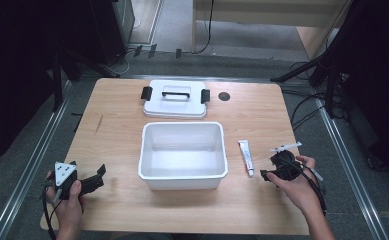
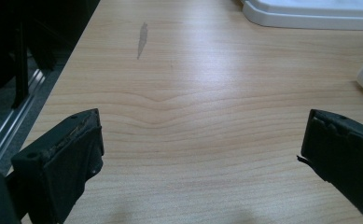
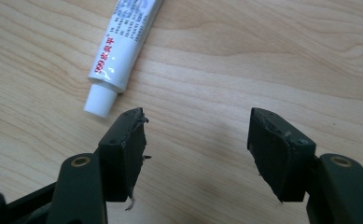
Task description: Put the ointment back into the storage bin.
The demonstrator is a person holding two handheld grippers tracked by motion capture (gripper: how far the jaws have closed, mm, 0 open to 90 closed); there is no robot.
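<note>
A white tube with red print [image 1: 246, 156] lies on the wooden table [image 1: 117, 135], just right of an empty white tub [image 1: 182, 125]. My right gripper [image 1: 268, 174] hovers beside the tube's near end, held in a hand at the right. In the right gripper view its jaws stand open over bare wood, and the tube [image 3: 123, 42] lies up and to the left, its white cap close to the left fingertip [image 3: 125, 140]. My left gripper [image 1: 100, 178] rests near the table's front left corner. It is wide open [image 2: 200, 144] with nothing between the jaws.
The tub's white lid [image 1: 175, 99] with black clips and a handle lies behind the tub, and its edge [image 2: 310, 14] shows in the left gripper view. A thin white syringe-like item [image 1: 285, 147] lies behind the right hand. A dark hole [image 1: 224, 96] marks the tabletop's back.
</note>
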